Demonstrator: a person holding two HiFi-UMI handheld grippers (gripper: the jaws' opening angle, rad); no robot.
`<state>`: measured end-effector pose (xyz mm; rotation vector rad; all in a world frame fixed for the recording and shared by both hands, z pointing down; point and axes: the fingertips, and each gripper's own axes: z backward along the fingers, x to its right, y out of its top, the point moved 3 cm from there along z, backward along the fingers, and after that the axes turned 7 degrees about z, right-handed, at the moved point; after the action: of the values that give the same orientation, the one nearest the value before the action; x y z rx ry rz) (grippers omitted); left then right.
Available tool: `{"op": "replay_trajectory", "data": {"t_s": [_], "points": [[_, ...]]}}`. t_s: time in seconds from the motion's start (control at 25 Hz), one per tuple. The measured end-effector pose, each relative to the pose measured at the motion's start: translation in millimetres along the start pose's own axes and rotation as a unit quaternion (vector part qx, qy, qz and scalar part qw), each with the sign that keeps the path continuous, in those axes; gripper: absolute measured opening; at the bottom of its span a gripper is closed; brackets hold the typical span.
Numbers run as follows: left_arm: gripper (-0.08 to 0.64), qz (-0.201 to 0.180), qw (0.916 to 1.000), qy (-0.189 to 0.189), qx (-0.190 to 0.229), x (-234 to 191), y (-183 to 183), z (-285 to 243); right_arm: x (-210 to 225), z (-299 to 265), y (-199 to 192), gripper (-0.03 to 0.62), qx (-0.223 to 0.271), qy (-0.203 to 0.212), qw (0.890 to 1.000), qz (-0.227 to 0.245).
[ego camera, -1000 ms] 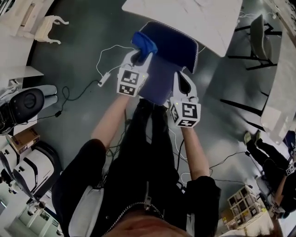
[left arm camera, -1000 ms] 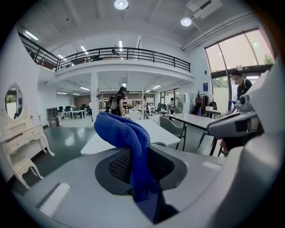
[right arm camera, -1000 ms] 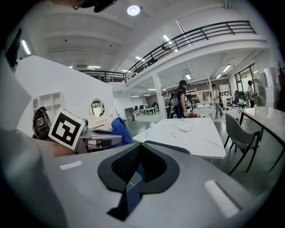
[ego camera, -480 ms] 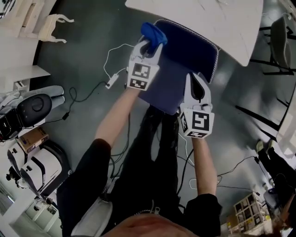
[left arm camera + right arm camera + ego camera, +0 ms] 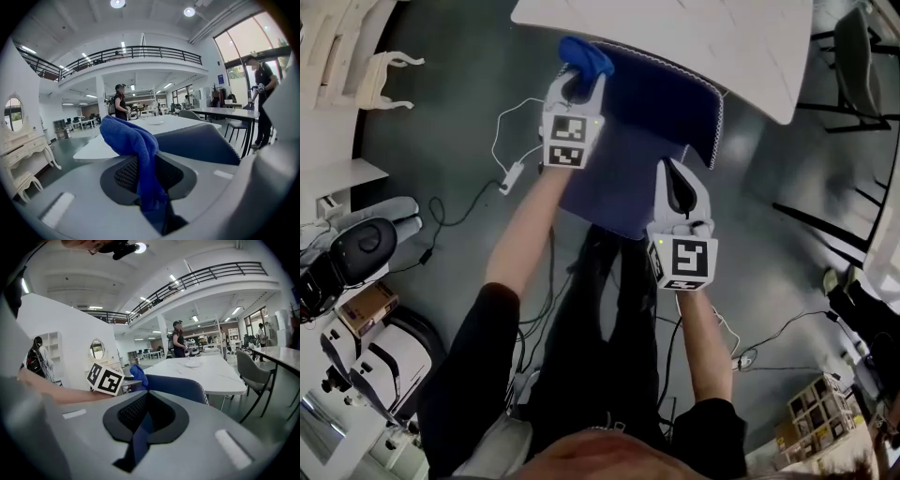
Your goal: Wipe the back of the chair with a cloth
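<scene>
Jaws of the left gripper (image 5: pixel 575 86) pinch the blue cloth (image 5: pixel 129 138), which bunches above them at the chair back (image 5: pixel 197 143) just ahead. The right gripper (image 5: pixel 672 178) is pressed nearly together, with blue in the slit, possibly seat fabric. A white table (image 5: pixel 154 125) stands beyond.

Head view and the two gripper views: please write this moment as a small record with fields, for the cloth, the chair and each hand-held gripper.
cloth: blue, bunched, at the top left corner of the chair's back
chair: blue, its back next to the white table
left hand-held gripper: shut on the cloth, at the same corner
right hand-held gripper: over the chair seat, jaws nearly together, nothing held between them
people: others stand far off in both gripper views
</scene>
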<state>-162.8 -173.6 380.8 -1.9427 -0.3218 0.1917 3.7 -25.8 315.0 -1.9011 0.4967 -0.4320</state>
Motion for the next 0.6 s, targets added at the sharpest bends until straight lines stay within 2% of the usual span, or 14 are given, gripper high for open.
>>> {"op": "replay_trajectory", "data": {"t_s": [0.2, 0.6], "points": [[0.087, -0.006, 1.0000, 0.000, 0.000, 13.7, 3.3, -18.3, 12.2, 5.0, -14.0, 0.003, -0.011, -0.008, 1.000, -0.006], [0.084, 0.020, 0.9998, 0.004, 0.000, 31.1, 2.7, -21.0, 22.5, 11.3, -18.7, 0.003, -0.010, -0.018, 1.000, -0.013]]}}
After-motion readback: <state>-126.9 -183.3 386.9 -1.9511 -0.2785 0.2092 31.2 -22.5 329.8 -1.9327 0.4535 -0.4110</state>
